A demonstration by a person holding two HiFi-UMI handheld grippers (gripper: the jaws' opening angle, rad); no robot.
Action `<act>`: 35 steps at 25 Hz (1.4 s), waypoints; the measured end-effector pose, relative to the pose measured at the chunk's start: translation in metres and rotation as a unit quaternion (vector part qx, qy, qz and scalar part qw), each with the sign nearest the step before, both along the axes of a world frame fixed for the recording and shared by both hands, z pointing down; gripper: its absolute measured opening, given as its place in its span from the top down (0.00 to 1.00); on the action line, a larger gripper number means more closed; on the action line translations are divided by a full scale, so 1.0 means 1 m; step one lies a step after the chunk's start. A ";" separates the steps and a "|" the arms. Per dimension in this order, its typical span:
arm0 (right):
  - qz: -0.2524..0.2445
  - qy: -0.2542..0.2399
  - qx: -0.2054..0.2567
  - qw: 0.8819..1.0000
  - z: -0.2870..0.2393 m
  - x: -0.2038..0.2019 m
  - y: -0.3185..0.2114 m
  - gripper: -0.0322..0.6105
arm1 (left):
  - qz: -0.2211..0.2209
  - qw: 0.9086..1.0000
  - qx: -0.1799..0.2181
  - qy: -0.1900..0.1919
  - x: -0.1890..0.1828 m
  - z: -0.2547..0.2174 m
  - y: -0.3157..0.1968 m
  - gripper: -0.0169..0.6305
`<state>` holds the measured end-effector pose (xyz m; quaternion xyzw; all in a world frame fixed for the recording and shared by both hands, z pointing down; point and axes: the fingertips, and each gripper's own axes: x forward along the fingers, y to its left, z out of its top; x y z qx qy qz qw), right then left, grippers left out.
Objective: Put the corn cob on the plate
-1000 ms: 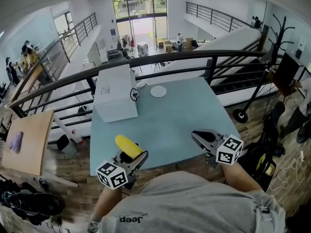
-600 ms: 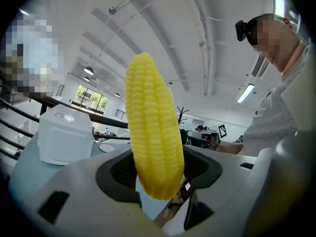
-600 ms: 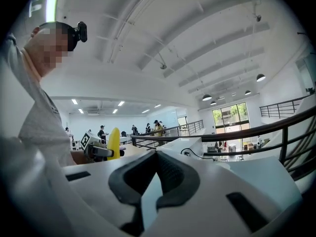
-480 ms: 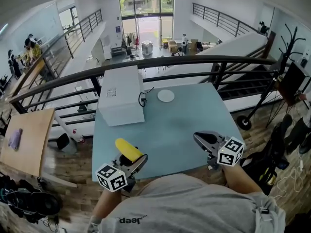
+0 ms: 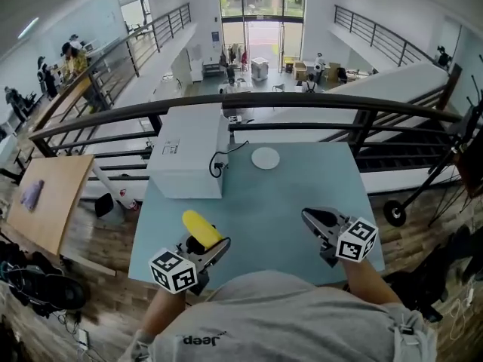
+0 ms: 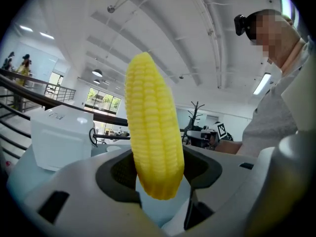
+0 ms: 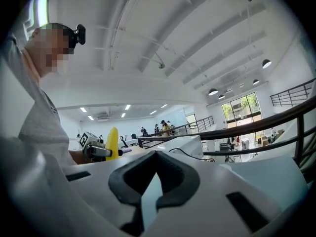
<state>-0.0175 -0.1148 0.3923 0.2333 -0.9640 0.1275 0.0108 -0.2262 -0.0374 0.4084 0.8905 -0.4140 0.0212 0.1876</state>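
A yellow corn cob point(image 5: 200, 227) stands upright in my left gripper point(image 5: 205, 241), which is shut on its lower end over the near left edge of the blue-green table point(image 5: 264, 202). In the left gripper view the cob point(image 6: 153, 132) rises between the dark pads. A small white plate point(image 5: 266, 157) lies at the far middle of the table, well beyond both grippers. My right gripper point(image 5: 309, 216) hovers over the near right edge, shut and holding nothing. The right gripper view shows its tips point(image 7: 154, 159) meeting, with the cob point(image 7: 112, 143) off to the left.
A large white box point(image 5: 189, 151) with a black cable sits on the table's far left, next to the plate. A dark railing point(image 5: 317, 104) runs behind the table, with a drop to a lower floor beyond. A wooden board point(image 5: 45, 202) lies off to the left.
The head view has shifted, and the table and plate sit lower and further right in it. Both grippers have moved forward over the near edge. The corn cob stays in the left gripper.
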 end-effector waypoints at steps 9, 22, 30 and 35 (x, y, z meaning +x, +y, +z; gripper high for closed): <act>-0.030 -0.047 -0.036 0.998 0.018 0.067 -0.134 0.92 | -0.017 0.998 -0.056 0.014 0.097 0.009 -0.106 0.58; 0.086 -0.022 -0.080 0.993 0.085 0.066 -0.202 0.92 | 0.057 0.993 -0.103 -0.033 0.069 0.067 -0.190 0.58; 0.118 0.013 -0.038 0.992 0.053 0.097 -0.269 0.92 | 0.062 0.991 -0.102 -0.055 0.078 0.073 -0.254 0.58; 0.098 0.027 -0.036 0.994 0.068 0.075 -0.309 0.92 | 0.046 0.991 -0.115 -0.059 0.073 0.089 -0.290 0.58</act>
